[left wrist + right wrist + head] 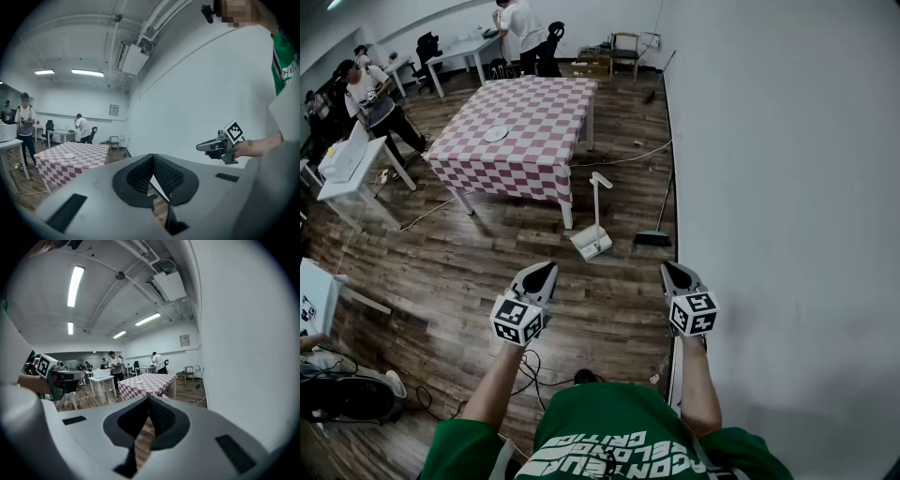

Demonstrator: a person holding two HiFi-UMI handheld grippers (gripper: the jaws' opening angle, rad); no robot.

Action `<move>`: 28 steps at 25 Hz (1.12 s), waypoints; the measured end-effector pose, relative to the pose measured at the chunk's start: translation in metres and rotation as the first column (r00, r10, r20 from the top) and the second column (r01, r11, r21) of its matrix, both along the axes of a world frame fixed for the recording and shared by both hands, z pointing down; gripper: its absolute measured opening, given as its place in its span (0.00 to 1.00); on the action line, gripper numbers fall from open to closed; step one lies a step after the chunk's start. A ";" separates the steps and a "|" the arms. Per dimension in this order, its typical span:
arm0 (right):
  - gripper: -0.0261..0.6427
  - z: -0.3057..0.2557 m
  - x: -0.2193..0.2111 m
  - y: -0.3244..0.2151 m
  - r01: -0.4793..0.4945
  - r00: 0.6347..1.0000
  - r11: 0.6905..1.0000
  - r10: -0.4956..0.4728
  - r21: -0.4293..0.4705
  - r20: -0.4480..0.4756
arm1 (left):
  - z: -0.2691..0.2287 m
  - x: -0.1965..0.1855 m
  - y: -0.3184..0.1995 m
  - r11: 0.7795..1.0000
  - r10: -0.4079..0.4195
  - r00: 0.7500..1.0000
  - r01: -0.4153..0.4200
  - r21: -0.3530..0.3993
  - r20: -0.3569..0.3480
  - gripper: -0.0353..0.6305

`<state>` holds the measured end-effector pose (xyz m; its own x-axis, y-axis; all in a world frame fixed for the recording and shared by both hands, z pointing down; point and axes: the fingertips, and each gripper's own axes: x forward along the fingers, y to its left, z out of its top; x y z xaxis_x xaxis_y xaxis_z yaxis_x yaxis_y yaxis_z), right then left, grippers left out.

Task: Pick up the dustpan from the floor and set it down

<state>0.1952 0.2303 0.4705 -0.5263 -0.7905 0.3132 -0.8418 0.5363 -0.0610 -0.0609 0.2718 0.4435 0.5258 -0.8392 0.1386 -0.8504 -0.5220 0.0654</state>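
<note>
The white dustpan (pixel 592 243) stands on the wooden floor by the near corner of the checked table, its long handle (pixel 598 192) upright. Both grippers are held out in the air well short of it, side by side. My left gripper (pixel 542 274) is left of the dustpan's line and my right gripper (pixel 677 274) is to the right, close to the wall. In the left gripper view the jaws (pixel 153 159) meet at the tips with nothing between them. In the right gripper view the jaws (pixel 149 399) are likewise closed and empty.
A table with a red-and-white checked cloth (pixel 525 131) carries a small plate (pixel 495 133). A broom (pixel 654 234) leans on the white wall (pixel 769 187) at right. Cables (pixel 619 157) cross the floor. White desks and several people stand at left and back.
</note>
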 end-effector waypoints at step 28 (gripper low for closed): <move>0.05 -0.010 0.012 -0.067 -0.131 0.991 0.991 0.131 -0.040 0.007 | -0.005 -0.021 -0.090 0.999 0.033 0.997 -0.035 -0.031 -0.066 0.06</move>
